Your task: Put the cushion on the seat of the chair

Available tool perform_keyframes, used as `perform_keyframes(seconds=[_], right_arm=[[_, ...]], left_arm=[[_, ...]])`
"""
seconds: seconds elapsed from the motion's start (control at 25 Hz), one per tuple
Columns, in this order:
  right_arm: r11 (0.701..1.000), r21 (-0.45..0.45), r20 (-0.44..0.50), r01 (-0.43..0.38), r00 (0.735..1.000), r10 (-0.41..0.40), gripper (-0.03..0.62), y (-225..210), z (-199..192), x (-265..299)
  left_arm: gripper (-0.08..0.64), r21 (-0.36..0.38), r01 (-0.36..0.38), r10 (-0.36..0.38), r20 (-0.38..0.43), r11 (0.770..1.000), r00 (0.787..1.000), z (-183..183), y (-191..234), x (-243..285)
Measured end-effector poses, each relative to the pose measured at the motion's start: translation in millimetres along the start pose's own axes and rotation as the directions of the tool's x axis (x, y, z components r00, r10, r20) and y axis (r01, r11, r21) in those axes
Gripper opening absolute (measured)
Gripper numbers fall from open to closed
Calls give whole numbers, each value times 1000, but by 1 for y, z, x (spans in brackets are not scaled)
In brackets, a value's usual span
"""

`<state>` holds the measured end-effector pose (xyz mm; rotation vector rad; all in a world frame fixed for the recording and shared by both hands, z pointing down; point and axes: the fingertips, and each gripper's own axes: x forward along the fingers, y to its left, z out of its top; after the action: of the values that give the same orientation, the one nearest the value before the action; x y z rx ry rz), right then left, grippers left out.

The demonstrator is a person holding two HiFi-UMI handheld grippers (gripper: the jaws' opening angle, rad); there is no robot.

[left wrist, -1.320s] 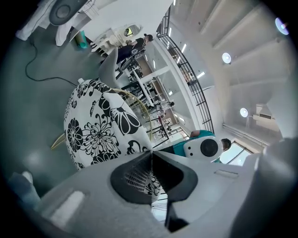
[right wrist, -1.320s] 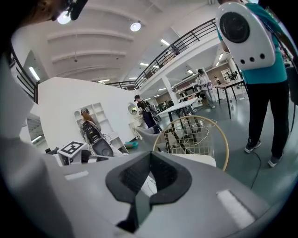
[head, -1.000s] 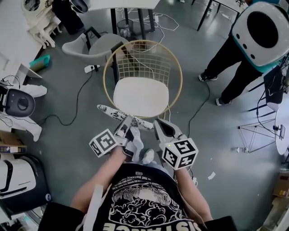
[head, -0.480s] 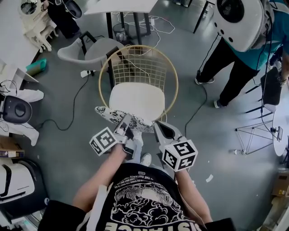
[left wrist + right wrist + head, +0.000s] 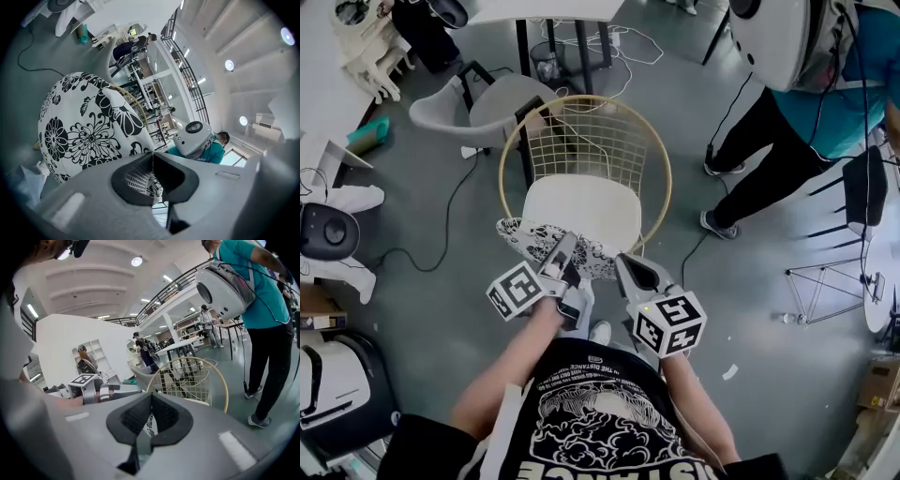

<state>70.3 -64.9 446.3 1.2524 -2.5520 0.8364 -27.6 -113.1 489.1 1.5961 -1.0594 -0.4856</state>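
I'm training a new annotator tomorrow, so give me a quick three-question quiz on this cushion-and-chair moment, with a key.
1. True or false: the cushion lies flat on the seat of the chair, let go by both grippers.
2. Whose fingers are clamped on the cushion? A) only the left gripper B) only the right gripper C) both
3. What colour is the chair's round rim?

Key:
1. False. Both grippers hold the cushion up at the front of the chair.
2. C.
3. Gold.
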Motion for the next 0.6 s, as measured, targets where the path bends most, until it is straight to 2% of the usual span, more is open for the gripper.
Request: perform_keyframes(seconds=[0.6], right_arm=[[999,17,-72,28,997,-27,-12,-29,13,55]], left_arm=[[15,-40,16,-18,-46,999,999,34,14,68]])
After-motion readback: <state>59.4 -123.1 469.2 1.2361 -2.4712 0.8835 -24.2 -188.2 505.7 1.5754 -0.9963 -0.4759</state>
